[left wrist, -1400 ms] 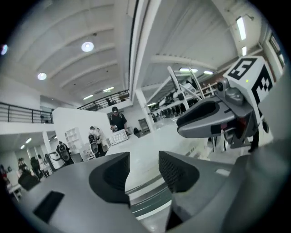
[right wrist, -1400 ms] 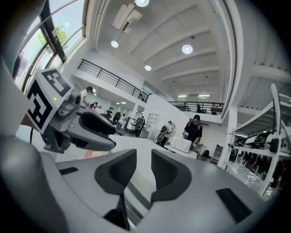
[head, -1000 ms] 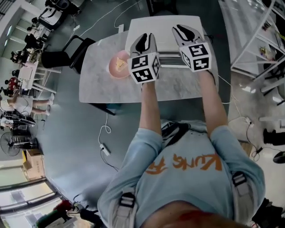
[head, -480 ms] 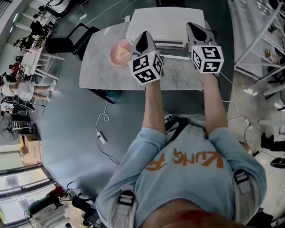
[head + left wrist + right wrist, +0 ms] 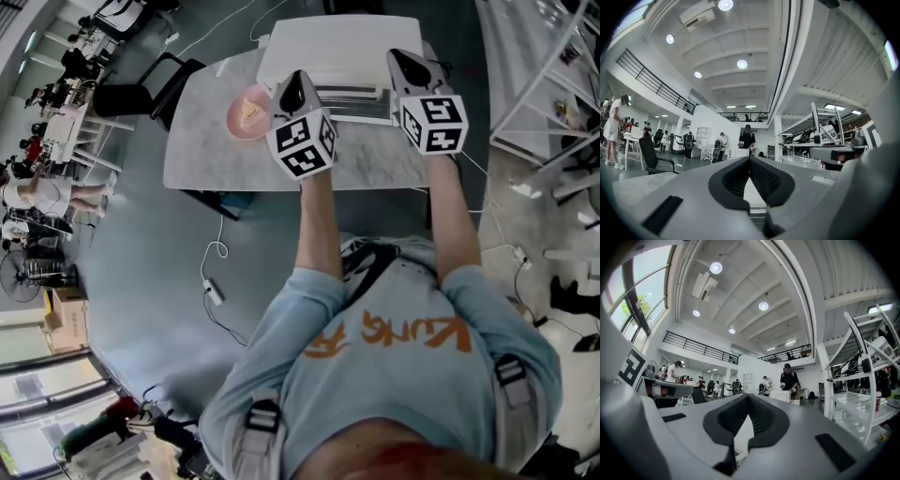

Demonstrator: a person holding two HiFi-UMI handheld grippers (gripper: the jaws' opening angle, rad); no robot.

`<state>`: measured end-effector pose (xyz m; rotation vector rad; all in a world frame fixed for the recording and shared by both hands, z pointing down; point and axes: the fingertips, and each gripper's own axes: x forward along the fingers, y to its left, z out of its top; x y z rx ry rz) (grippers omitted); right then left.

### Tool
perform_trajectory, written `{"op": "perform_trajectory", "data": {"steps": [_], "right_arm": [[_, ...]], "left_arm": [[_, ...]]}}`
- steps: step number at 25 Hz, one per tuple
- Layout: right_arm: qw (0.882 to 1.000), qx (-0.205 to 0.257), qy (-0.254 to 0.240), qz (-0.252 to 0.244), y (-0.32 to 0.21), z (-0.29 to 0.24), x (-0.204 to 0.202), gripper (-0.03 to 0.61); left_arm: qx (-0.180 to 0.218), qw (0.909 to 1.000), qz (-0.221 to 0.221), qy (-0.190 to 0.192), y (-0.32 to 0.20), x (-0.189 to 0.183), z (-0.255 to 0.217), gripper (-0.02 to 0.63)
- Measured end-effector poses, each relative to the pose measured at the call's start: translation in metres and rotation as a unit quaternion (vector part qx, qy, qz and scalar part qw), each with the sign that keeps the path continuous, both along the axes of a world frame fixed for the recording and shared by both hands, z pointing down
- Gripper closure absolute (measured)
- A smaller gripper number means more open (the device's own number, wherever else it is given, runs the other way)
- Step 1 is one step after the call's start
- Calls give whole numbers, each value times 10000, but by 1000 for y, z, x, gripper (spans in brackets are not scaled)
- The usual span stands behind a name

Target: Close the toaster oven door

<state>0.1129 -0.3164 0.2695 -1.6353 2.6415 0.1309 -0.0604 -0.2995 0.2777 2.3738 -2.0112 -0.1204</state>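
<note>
The white toaster oven (image 5: 337, 52) sits at the far edge of the bench (image 5: 202, 159), its long side running left to right and its front facing the person. The left tool (image 5: 298, 77) and right tool (image 5: 401, 56) point level at that front, each pinched together on nothing. A pink plate (image 5: 246, 114) lies just left of them.
</note>
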Motion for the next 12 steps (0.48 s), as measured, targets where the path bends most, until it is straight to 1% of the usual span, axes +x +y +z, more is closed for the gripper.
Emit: {"op": "perform_trajectory", "data": {"steps": [7,12], "right_arm": [[9999,72,67,-93,-3,-4,-3,581],[10000,-7,25,-70,-5,8,-4,581]], "left_arm": [[83,9999,30,-52,-4,1,-8,612],[-62,9999,-112,-104,-2,-8,5,612]]}}
